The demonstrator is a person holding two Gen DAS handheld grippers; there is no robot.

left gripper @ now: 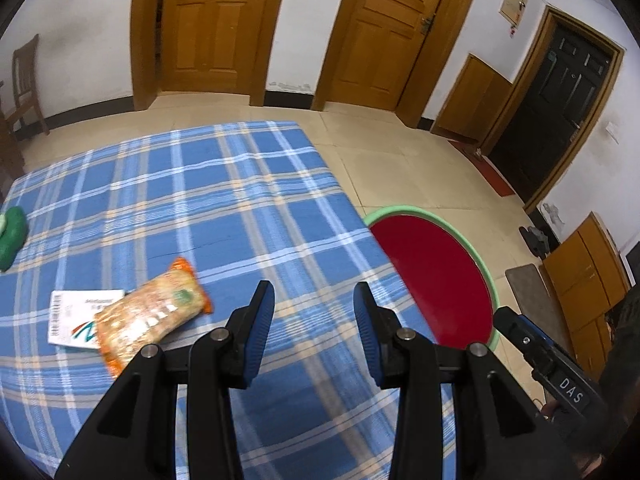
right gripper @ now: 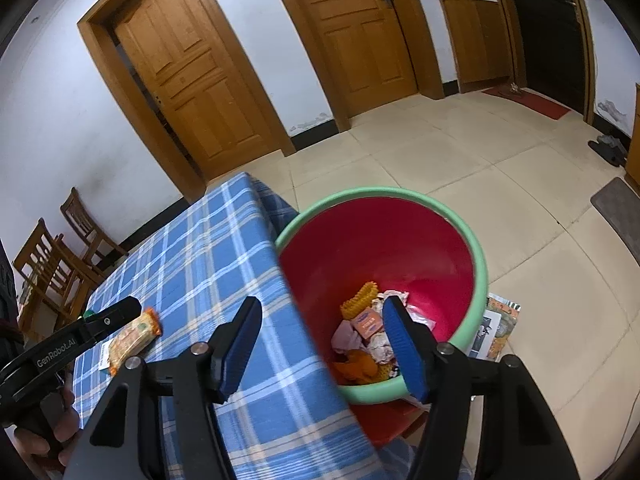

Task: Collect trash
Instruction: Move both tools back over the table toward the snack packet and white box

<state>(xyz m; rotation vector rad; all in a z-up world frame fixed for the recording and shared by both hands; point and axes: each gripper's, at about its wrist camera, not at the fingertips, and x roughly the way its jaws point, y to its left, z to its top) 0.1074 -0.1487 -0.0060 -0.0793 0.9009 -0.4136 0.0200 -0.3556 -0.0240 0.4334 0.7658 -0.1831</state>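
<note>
Orange snack packet (left gripper: 154, 312) lies left-front of the left hand-held gripper (left gripper: 314, 324), long axis diagonal; left is nearer; both hand-held grippers spread, empty; right hand-held gripper (right gripper: 320, 344) over bin (right gripper: 478, 248)

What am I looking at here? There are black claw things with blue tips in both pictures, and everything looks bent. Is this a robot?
No robot: a person holds a hand tool with two fingers in each hand, and a wide-angle camera on each tool bends the view. One picture looks along the left gripper, the other along the right gripper. Both stand open and hold nothing. On the blue checked tablecloth lie an orange snack packet, a white printed card partly under it, and something green at the far edge. Beside the table stands a red bin with a green rim, already holding wrappers and scraps. The right gripper is over its edge.
</note>
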